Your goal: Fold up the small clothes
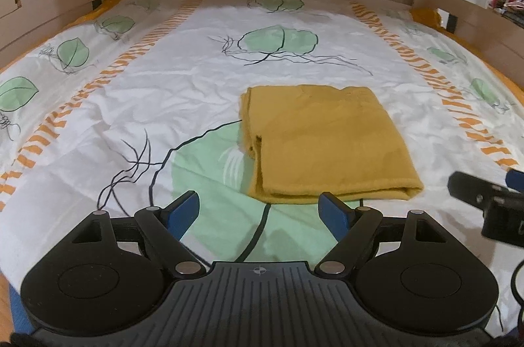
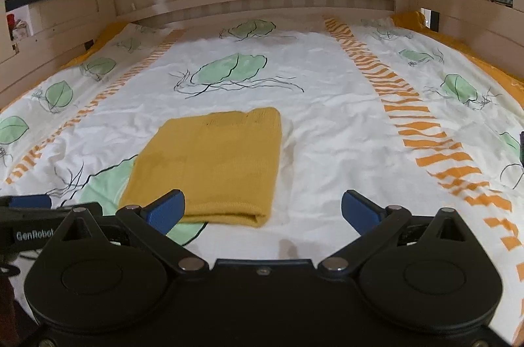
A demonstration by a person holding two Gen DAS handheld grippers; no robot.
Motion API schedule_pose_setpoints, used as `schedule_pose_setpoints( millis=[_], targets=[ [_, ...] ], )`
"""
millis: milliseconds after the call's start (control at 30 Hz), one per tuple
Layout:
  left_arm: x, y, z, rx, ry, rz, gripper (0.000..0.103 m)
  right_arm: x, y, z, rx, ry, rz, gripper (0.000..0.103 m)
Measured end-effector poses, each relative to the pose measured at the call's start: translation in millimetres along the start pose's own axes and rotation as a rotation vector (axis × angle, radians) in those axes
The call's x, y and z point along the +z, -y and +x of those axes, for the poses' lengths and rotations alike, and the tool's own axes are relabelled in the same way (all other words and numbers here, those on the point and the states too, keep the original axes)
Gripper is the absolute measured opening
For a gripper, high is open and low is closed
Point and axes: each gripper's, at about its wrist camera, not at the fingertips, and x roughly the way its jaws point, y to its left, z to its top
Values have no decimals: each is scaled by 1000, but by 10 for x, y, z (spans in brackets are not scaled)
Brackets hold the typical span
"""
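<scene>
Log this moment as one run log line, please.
stage: fold looks done | yellow garment: folded, flat on bedspread | left gripper: open, empty | right gripper: open, empty

Dim, warm indoor light, soft shadows, slightly soft focus, strong fisheye bending at the edges, dark corners.

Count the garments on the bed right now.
1: a folded yellow garment lying flat mid-bed on the leaf-print sheet, just ahead of both open grippers. None else visible.
</scene>
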Motion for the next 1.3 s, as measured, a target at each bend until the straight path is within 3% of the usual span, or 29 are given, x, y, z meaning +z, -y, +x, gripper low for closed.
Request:
schedule_pose_setpoints(
  millis=[1300],
  targets=[
    [-65,10,-19,-5,-40,-1,79,-87,-89,5,33,-65,1,102]
  ],
)
